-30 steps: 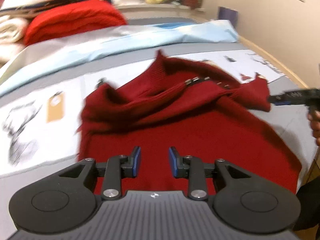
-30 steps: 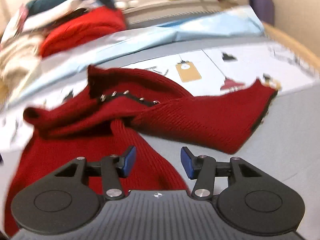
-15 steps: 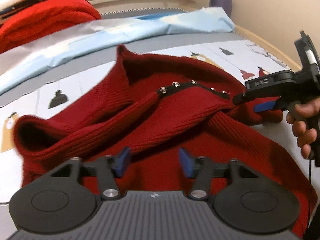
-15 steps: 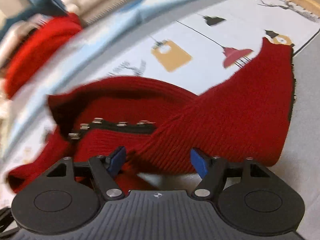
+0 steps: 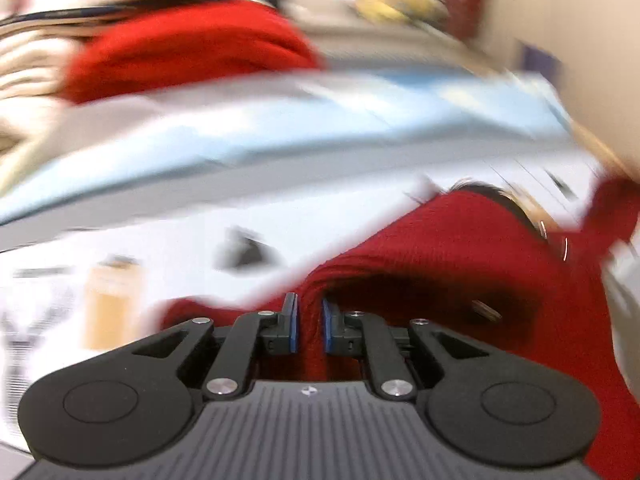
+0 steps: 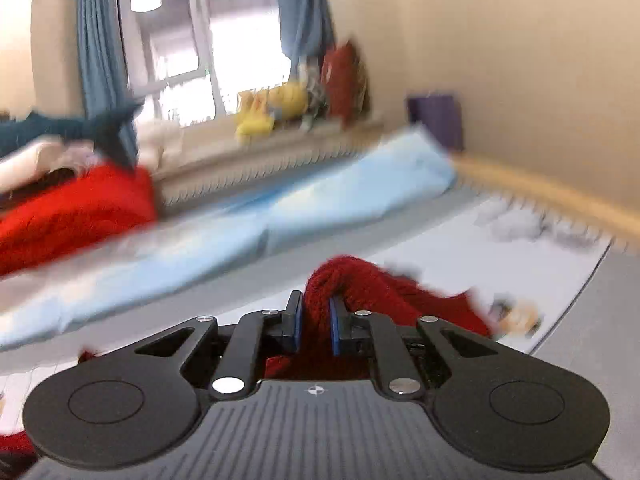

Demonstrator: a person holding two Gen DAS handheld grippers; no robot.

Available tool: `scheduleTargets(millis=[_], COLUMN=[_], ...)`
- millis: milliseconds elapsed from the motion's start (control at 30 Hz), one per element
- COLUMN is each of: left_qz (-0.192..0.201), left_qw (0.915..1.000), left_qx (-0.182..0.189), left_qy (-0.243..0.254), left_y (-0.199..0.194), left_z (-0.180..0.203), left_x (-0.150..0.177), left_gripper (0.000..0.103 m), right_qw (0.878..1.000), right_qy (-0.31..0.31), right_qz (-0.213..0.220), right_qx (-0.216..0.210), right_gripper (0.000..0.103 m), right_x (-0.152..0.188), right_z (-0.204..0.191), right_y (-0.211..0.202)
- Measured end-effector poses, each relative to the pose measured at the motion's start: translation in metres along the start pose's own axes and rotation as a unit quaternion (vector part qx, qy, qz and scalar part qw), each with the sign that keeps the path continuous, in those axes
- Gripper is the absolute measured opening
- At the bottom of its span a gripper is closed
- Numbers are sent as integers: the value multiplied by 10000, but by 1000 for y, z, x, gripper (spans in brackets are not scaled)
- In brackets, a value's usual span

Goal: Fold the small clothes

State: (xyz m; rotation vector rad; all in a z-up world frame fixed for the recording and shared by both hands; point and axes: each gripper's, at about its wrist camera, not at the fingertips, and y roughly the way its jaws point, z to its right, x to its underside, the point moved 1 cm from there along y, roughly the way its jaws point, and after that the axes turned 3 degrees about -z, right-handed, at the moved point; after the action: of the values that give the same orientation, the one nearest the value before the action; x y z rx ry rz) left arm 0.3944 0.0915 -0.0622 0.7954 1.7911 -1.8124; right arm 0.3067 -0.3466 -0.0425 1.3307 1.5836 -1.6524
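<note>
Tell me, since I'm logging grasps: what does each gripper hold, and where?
Both are closing on the dark red sweater: left gripper on a bunched fold, right gripper on a ribbed edge.

The dark red sweater [image 5: 460, 248] is thick ribbed knit, matt and slightly fuzzy. Both grippers' bodies are matt black plastic with shiny metal pivot pins, blue pads [image 6: 334, 330] lining the jaws. Bed sheet [image 6: 280, 216]: smooth pale-blue cloth.

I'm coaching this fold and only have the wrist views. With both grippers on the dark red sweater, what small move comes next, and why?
Probably lift both hands a little and draw them apart to pull the sweater taut. The left gripper and right gripper are each closing on a bunched ridge of knit, and the cloth between them looks rumpled on the bed, so it needs spreading flat before any fold.
</note>
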Motion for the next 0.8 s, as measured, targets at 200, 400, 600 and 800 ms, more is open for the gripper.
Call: scheduleTargets(millis=[200,400,600,800], left_qz=[96,-908,-1045,-1029], left_qw=[9562,8526,8593,8819], left_qx=[-2009,-2794,-1700,-1274], left_qy=[-2125,-4322,-4709,-4421], left_y=[-41,-40,-21,-15], left_z=[-204,-330,-323,-280], left_x=[9,89,85,73], left_gripper=[12,14,31,36], right_qw=[9736,9788,9636,9717], right_qy=[1300,878,1197,1347], right_qz=[-1661,-1631,-2214,-1894], right_qx=[870,872,904,411], right_gripper=[12,24,44,51], right_x=[36,37,47,42], right_z=[85,74,85,97], right_y=[59,65,78,90])
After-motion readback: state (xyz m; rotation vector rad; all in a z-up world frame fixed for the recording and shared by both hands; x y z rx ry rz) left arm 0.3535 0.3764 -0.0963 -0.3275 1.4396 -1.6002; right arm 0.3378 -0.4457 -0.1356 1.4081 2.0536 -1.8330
